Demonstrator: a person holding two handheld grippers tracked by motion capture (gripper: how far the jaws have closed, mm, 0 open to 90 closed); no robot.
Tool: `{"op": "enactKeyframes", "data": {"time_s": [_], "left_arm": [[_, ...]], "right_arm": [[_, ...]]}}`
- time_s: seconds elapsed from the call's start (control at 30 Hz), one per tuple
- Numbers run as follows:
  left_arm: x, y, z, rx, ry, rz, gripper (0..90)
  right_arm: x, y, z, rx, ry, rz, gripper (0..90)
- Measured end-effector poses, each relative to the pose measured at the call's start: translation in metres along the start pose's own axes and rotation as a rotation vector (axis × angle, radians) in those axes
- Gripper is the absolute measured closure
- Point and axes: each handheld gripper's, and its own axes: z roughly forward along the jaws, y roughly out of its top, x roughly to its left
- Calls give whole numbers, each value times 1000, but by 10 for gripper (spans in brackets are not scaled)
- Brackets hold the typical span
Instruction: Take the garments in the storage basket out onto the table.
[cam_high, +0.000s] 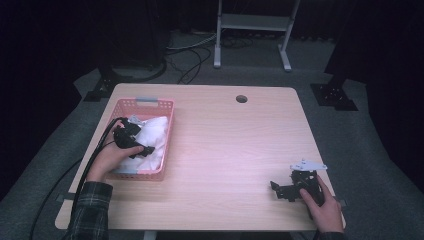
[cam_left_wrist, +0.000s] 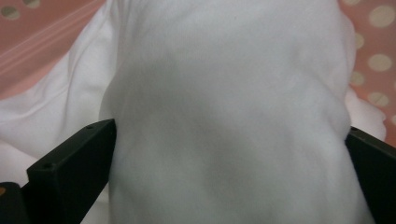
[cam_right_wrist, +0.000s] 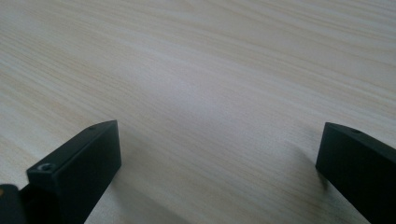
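— What's laid out, biggest thing first?

— A pale wooden table (cam_high: 225, 150) with a round cable hole (cam_high: 241, 98) near its far edge. On its left side sits a pink perforated basket (cam_high: 150, 103), and inside it lies a bundle of white cloth (cam_high: 152, 132), bunched up and reaching almost from the basket's far wall to its near one.

— And the person?

— A hand in a plaid sleeve (cam_high: 90, 212) comes in from the near left and holds the left gripper (cam_high: 145, 150) down in the basket, right on the cloth. In the left gripper view the jaws stand wide, one on each side of a thick fold of the cloth (cam_left_wrist: 229, 121), which fills the gap between them; the black jaw faces lie against the fabric, spread rather than pinched.

— The other hand?

— Near right corner. The right gripper (cam_high: 277, 190) rests low over the bare wood, well apart from the basket, pointing left. Its jaws are spread too, with nothing between them but the table (cam_right_wrist: 210, 84).
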Motion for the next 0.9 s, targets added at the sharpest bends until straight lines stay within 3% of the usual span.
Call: {"op": "enactKeyframes", "data": {"time_s": [0.5,0.73,0.9], "left_arm": [[2,-2,6,34,-29,-61,0],[2,-3,7,36,-45,-66,0],[2,-3,5,35,-55,-74,46]], "right_arm": [[0,0,0,-1,0,1,0],[0,0,0,-1,0,1,0],[0,0,0,-1,-1,1,0]]}}
